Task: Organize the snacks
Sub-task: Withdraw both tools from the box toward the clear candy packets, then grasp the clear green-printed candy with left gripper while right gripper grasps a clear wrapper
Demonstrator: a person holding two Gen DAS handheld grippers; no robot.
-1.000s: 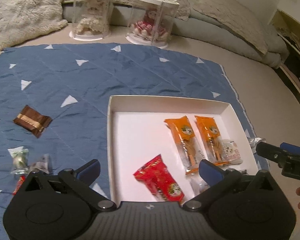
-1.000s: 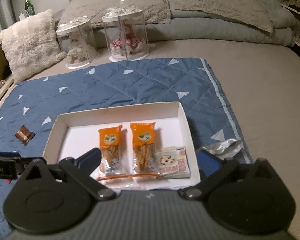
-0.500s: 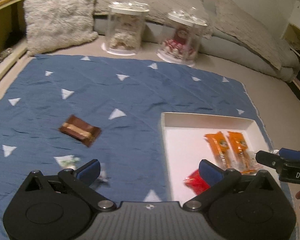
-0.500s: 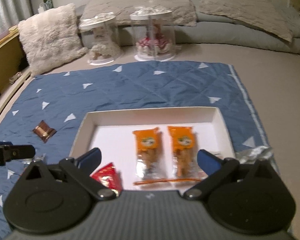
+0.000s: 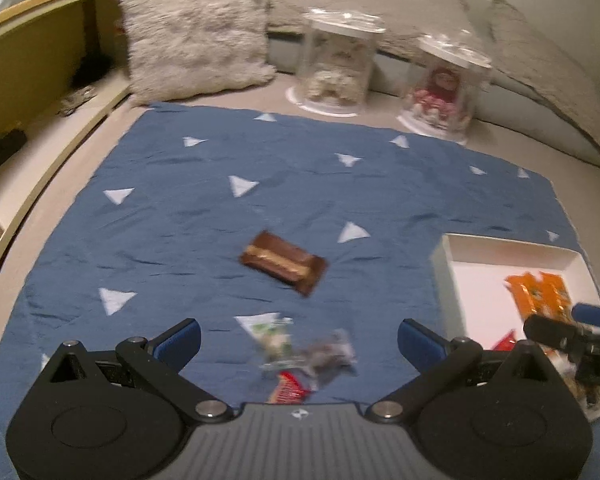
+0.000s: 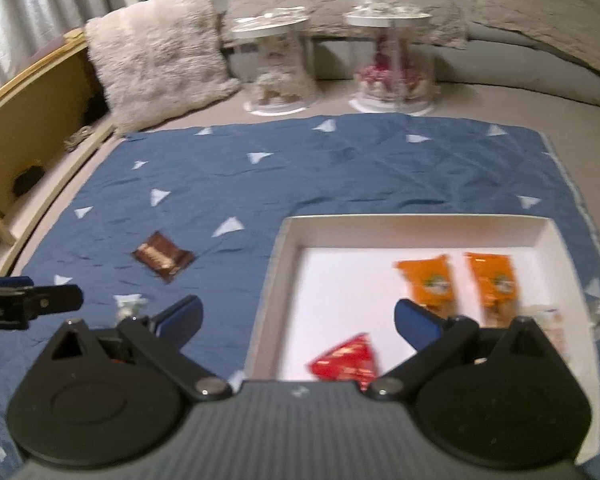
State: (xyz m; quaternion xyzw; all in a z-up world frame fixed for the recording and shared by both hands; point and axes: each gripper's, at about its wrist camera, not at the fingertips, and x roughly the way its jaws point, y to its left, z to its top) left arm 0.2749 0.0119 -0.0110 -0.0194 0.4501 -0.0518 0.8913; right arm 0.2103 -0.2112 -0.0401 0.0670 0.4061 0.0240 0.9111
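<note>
Both my jaws spread wide, gripping nothing.
Left gripper (image 5: 299, 334) hangs over loose snacks (image 5: 300, 346) on the blue quilt (image 5: 204, 216); brown bar (image 5: 283, 261) at 12 o'clock, white tray (image 6: 416, 228) at 3 o'clock.

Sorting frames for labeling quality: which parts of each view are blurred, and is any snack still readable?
Left wrist: the small wrappers just past the left claw smear; the brown snack is soft but recognisable. Right wrist: orange packets and red packet are motion-blurred, print unreadable.
</note>
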